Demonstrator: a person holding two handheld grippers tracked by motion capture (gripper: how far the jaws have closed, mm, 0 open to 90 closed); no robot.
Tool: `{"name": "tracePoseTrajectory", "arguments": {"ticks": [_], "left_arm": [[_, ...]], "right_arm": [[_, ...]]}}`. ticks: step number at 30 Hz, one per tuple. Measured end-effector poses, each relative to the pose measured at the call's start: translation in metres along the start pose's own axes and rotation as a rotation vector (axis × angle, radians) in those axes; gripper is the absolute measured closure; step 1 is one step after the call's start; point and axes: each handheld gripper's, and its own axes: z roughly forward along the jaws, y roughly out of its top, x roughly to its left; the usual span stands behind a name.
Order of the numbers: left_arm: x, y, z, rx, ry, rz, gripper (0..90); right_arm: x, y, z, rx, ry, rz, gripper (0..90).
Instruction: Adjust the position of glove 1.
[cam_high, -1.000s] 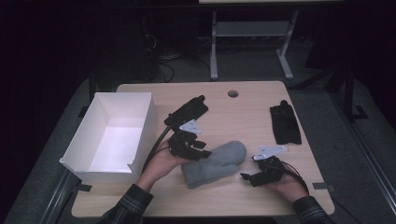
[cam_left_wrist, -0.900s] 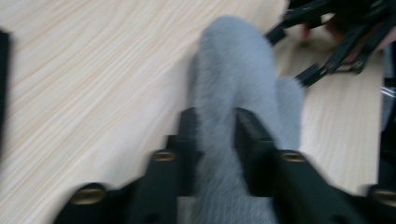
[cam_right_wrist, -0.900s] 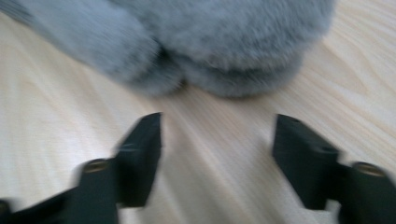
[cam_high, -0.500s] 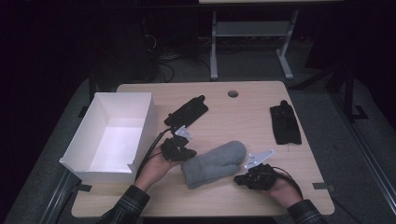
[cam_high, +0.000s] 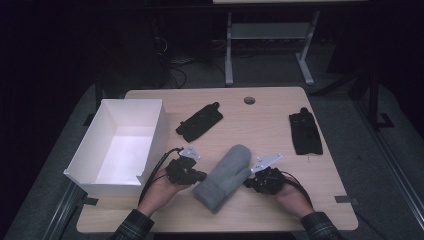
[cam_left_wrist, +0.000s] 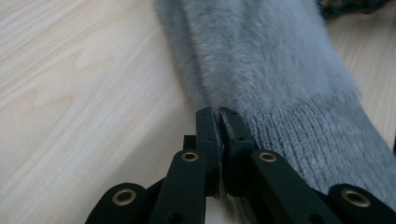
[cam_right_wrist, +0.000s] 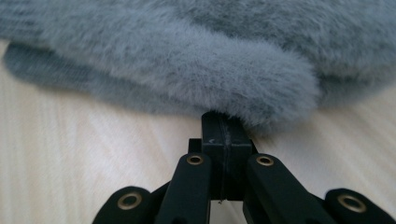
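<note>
The grey mitten (cam_high: 223, 177) lies flat near the front edge of the counter (cam_high: 260, 125), slanted with its cuff toward the person, likely so both sides can be gripped for lifting. The left gripper (cam_high: 196, 176) has just pinched its fingers (cam_left_wrist: 208, 135) on the cuff edge. The right gripper (cam_high: 248, 182) has just pressed together on the thumb's fur. The white box (cam_high: 100, 150) waits at the left.

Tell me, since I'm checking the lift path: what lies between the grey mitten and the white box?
In the high view, the left gripper, shut on the grey mitten, and its hand sit on the table before the white box.
</note>
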Motion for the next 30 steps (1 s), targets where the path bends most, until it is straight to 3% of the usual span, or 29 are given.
{"name": "tracePoseTrajectory", "arguments": {"ticks": [1,2,5,6,7,10,15,17,20,24,30], "left_arm": [[-0.003,-0.002,0.000,-0.010,-0.004,-0.022,86.5],[-0.003,-0.003,0.000,0.004,-0.009,-0.004,86.6],[-0.008,-0.005,0.002,-0.007,-0.024,-0.017,86.5],[-0.008,-0.005,0.002,0.004,-0.028,0.004,86.3],[-0.011,-0.005,0.004,-0.004,-0.029,-0.010,85.9],[-0.014,-0.005,0.007,0.018,-0.038,0.011,84.8],[-0.010,-0.006,0.006,0.032,-0.016,0.020,78.1],[-0.007,-0.006,0.004,0.022,-0.008,0.019,72.1],[-0.004,-0.005,0.001,-0.001,0.004,-0.008,60.0],[-0.002,-0.003,-0.006,-0.078,0.001,-0.014,44.0],[-0.001,0.004,-0.015,-0.132,0.032,-0.013,23.4]], "right_arm": [[0.000,0.001,0.001,0.002,-0.004,-0.002,90.0],[-0.001,0.003,0.002,-0.001,-0.008,-0.007,90.0],[-0.002,0.009,0.006,-0.016,-0.018,-0.021,90.0],[-0.003,0.012,0.007,-0.017,-0.018,-0.015,90.0],[-0.003,0.013,0.008,-0.019,-0.018,-0.015,90.0],[-0.006,0.019,0.011,-0.021,-0.023,-0.021,90.0],[-0.007,0.024,0.016,-0.024,-0.024,-0.027,90.0],[-0.008,0.022,0.014,-0.024,-0.027,-0.036,85.6],[-0.009,0.020,0.011,-0.038,-0.036,-0.028,71.3],[-0.013,0.016,0.010,-0.039,-0.053,-0.008,54.1],[-0.017,0.010,0.005,-0.053,-0.096,-0.002,33.1]]}}
